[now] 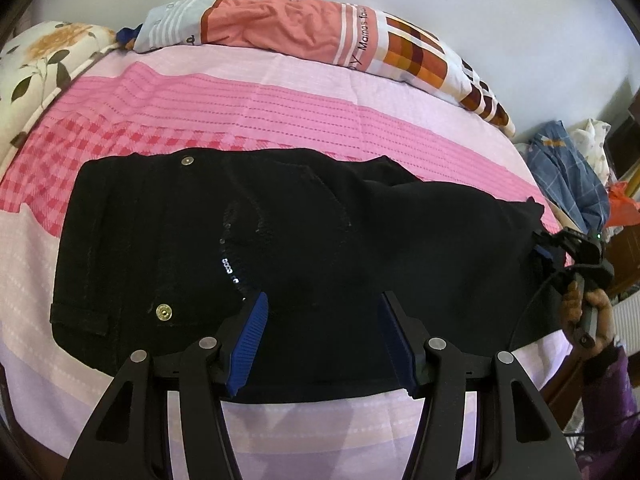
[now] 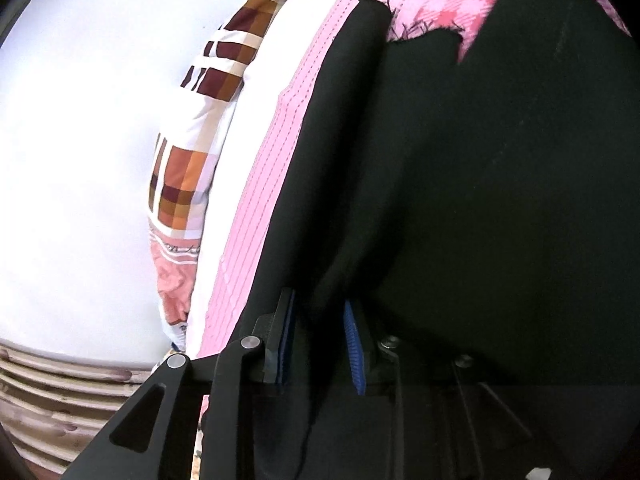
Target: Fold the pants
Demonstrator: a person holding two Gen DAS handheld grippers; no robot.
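The black pants [image 1: 280,240] lie folded near the bed's [image 1: 280,92] front edge, left gripper [image 1: 320,344] spread empty over them, right gripper [image 2: 320,340] pinching a fold (right end), probably needing carrying across for another fold.

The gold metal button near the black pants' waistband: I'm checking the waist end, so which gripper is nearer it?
Left. The left gripper hovers open beside the gold metal button; the right gripper is at the black pants' far edge.
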